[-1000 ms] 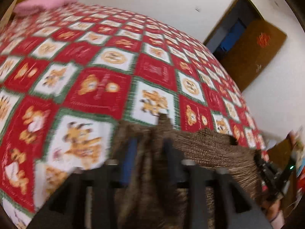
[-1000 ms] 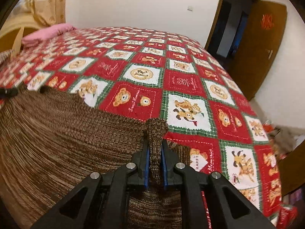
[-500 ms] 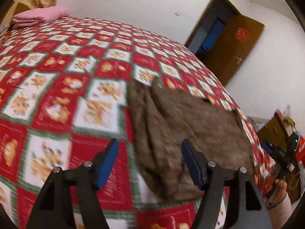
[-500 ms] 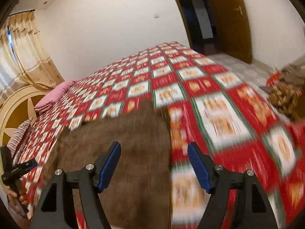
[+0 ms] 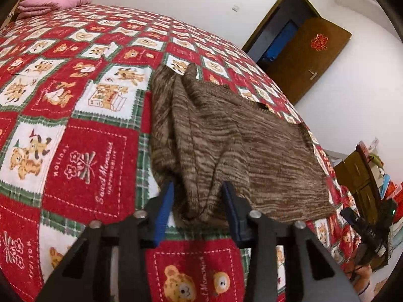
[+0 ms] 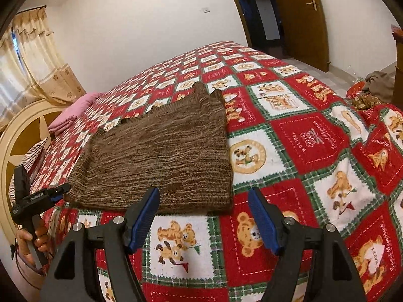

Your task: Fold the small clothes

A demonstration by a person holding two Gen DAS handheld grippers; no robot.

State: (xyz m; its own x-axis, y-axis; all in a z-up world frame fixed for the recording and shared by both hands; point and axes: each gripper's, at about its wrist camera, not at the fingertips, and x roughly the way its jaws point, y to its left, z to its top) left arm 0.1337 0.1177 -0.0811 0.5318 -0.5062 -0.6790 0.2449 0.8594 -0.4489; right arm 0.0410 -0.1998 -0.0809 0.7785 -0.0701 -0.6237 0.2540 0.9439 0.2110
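Note:
A brown knitted garment (image 5: 226, 138) lies on the red, white and green patchwork bedspread (image 5: 75, 125). In the left wrist view my left gripper (image 5: 197, 201) is open, its blue pads either side of the garment's bunched near-left corner. In the right wrist view the garment (image 6: 161, 156) lies mostly flat and my right gripper (image 6: 204, 216) is open and empty just short of its near edge. The left gripper shows at the left of that view (image 6: 56, 191), at the garment's left corner. The right gripper shows at the lower right of the left wrist view (image 5: 352, 217).
A pink pillow (image 5: 55, 0) lies at the head of the bed by a cream headboard (image 6: 22, 130). A brown door (image 5: 309, 58) stands open at the far side. Cloth and clutter (image 6: 375, 88) lie on the floor beyond the bed's right edge.
Both grippers let go of the garment and opened. The garment now lies spread on the bedspread. My left gripper has come down around its near-left corner; the right has drawn back.

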